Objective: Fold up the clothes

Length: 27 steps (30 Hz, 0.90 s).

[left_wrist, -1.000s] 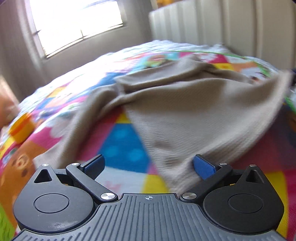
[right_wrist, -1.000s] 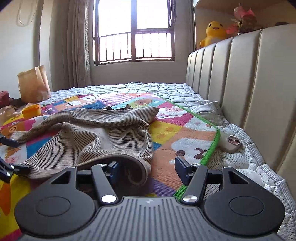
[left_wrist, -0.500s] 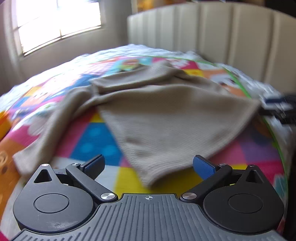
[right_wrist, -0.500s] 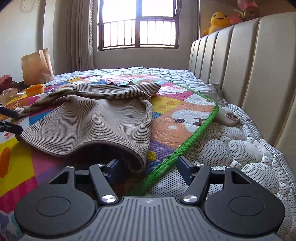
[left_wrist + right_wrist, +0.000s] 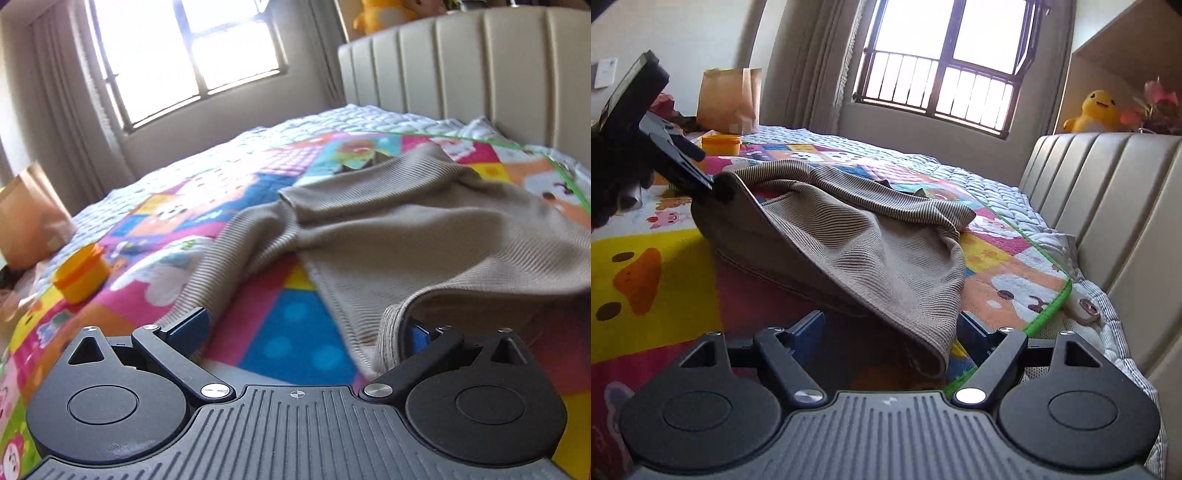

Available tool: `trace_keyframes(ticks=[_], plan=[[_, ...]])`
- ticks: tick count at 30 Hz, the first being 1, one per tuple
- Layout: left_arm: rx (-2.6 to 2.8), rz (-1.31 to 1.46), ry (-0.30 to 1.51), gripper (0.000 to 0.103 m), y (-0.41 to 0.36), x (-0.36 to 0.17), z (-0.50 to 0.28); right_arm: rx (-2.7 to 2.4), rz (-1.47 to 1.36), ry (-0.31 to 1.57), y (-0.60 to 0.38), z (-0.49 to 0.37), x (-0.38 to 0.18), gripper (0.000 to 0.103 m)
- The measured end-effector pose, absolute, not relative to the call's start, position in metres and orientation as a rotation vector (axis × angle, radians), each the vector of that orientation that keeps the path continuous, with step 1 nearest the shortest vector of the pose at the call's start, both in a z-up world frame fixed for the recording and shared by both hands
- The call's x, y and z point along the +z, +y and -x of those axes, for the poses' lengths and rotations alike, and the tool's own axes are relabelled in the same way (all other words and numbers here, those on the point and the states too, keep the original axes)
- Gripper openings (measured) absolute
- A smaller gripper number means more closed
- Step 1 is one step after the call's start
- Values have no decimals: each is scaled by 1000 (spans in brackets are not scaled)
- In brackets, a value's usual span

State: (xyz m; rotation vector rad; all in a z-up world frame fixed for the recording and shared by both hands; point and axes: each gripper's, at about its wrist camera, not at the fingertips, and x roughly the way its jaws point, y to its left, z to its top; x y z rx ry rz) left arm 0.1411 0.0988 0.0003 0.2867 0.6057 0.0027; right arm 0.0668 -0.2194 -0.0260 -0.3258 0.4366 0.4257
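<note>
A tan ribbed sweater [image 5: 424,229] lies crumpled on a colourful patchwork play mat [image 5: 295,332] on the bed; it also shows in the right wrist view [image 5: 857,243]. My left gripper [image 5: 303,328] is open, its jaws wide apart, with the sweater's hem corner draped over its right finger [image 5: 417,336]. In the right wrist view the left gripper [image 5: 679,155] lifts that corner off the mat. My right gripper [image 5: 890,328] is open, with the other hem corner hanging between its fingers.
A padded beige headboard [image 5: 1108,206] runs along the right. An orange tub [image 5: 81,273] and a brown paper bag [image 5: 26,218] stand at the mat's far left. A small grey object [image 5: 1082,310] lies beside the mat's green edge. A barred window [image 5: 942,74] is behind.
My left gripper has swung left and moved up to the sweater's hem corner, which now rests on its right finger. The right gripper rose and tilted, the hem now lifted between both.
</note>
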Motion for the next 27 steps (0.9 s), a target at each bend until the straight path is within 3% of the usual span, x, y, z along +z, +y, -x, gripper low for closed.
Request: trace_keyframes(ticks=[14,22,27], plan=[[-57,-343,555,103,93,16,-109,57,270,396,-288,-96,-13,79],[-126,-274,666,103,117,5,-75,62,206,503,-320,-79,-35,79],[-204,-71,680,103,140,8,-79,97,33,488,-337,-72,-24,83]])
